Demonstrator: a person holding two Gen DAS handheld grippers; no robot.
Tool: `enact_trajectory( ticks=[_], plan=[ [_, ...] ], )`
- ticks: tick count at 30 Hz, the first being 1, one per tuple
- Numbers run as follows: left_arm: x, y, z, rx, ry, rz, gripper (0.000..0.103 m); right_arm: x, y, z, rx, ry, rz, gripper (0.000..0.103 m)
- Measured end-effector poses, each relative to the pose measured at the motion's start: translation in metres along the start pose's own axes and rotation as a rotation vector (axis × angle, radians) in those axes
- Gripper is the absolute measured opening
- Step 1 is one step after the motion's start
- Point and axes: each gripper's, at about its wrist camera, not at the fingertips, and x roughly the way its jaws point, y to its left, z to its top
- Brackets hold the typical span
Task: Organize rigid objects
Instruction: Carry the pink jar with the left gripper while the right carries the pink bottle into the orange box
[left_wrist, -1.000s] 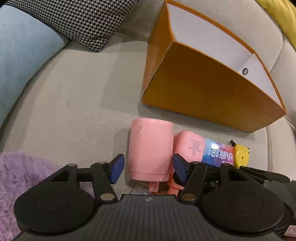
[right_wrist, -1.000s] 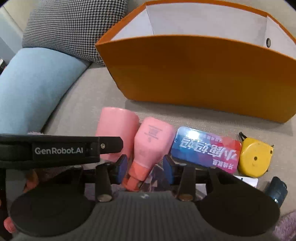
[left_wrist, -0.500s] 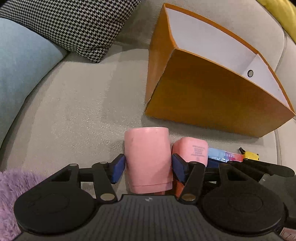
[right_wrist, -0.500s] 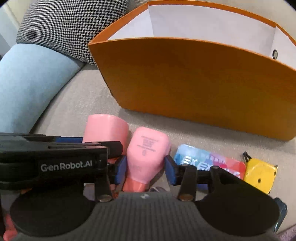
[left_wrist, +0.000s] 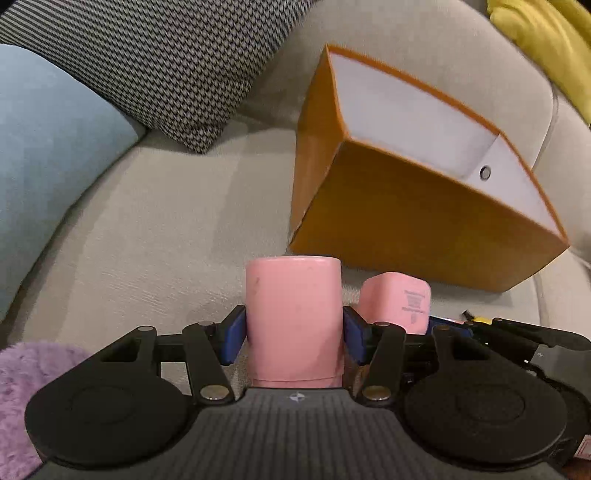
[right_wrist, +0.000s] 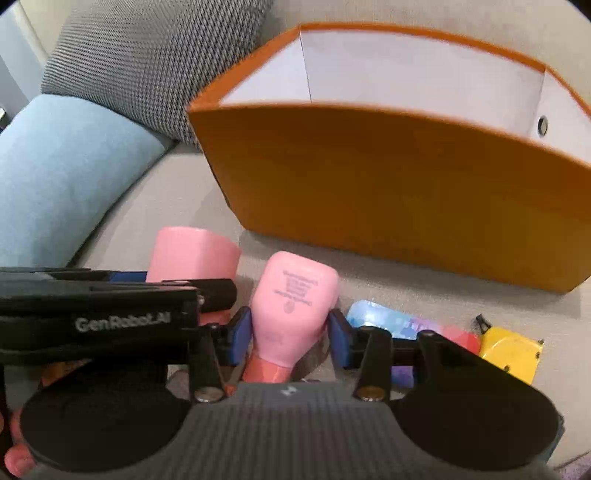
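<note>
Beige sofa cushion (left_wrist: 155, 236) serves as the work surface. On it, just in front of the orange box (left_wrist: 406, 221), the pink cup (left_wrist: 293, 321) is now bracketed by the left gripper (left_wrist: 293, 332), whose jaws are closing and whose blue pads touch its sides, where a second ago they stood clear. Beside it, the pink bottle (right_wrist: 293, 310) is pinched at its shoulders by the right gripper (right_wrist: 288, 338), whose pads earlier stood back near the cap. Both pieces look secured, so lifting into the empty box seems next. A colourful tin (right_wrist: 388, 319) and a yellow tape measure (right_wrist: 511, 354) are left waiting to the right.
</note>
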Motion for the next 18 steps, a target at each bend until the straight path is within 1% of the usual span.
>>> enact_trajectory(
  ticks=[7, 11, 15, 18],
  plan=[
    [-0.034, -0.009, 0.008, 0.006, -0.051, -0.03, 0.062, -0.036, -0.005, 0.004, 0.014, -0.077, -0.008, 0.046],
    [-0.057, -0.023, 0.016, 0.031, -0.078, -0.074, 0.062, -0.069, -0.009, 0.005, 0.007, -0.139, -0.01, 0.046],
    [-0.079, -0.038, 0.031, 0.084, -0.107, -0.108, 0.062, -0.099, -0.015, 0.011, 0.005, -0.192, -0.006, 0.046],
    [-0.085, -0.048, 0.048, 0.11, -0.119, -0.134, 0.062, -0.115, -0.024, 0.021, 0.002, -0.221, -0.006, 0.046]
  ],
)
